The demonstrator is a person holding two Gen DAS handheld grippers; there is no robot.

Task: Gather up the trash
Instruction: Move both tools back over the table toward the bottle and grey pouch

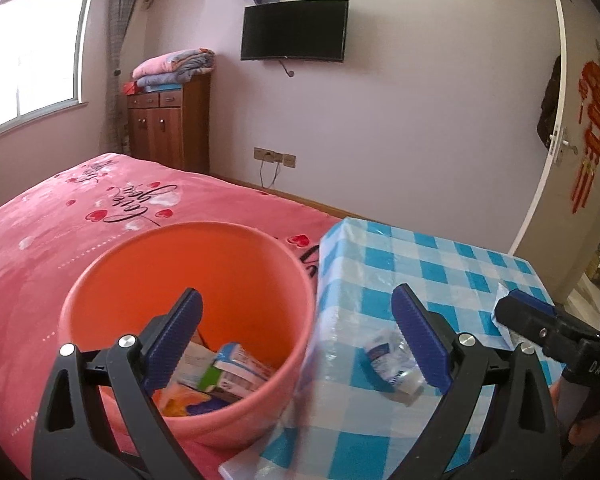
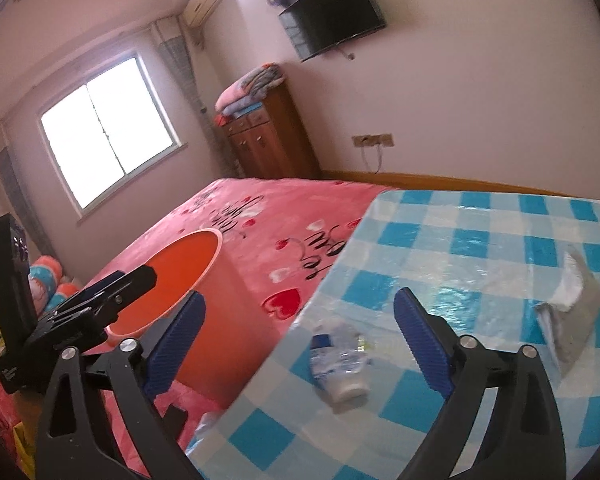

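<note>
on checked table (image 2: 480, 240): crushed bottle (image 2: 340, 364), light, crackly, slippery; grasp across its middle. both grippers, left (image 1: 300, 344) and right (image 2: 300, 348), spread wide, empty.

My left claw (image 1: 298, 336) and right claw (image 2: 300, 338) are matt black plastic with ribbed blue rubbery pads (image 1: 420, 336) and bright metal pivot screws, and nothing lies between either pair. The bucket (image 1: 188, 272) on the left is smooth orange plastic with a dull sheen, holding printed card and paper packets (image 1: 236, 368); it sits on the bed (image 1: 60, 232), whose pink cover is soft, fuzzy cloth. The counter (image 2: 480, 240) on the right wears a glossy, wrinkled checked plastic sheet, and on it lie a crushed clear plastic bottle (image 2: 340, 360) and a crumpled wrapper (image 2: 572, 308) with a dull grey finish; the far cabinet (image 1: 168, 128) is varnished wood.
</note>
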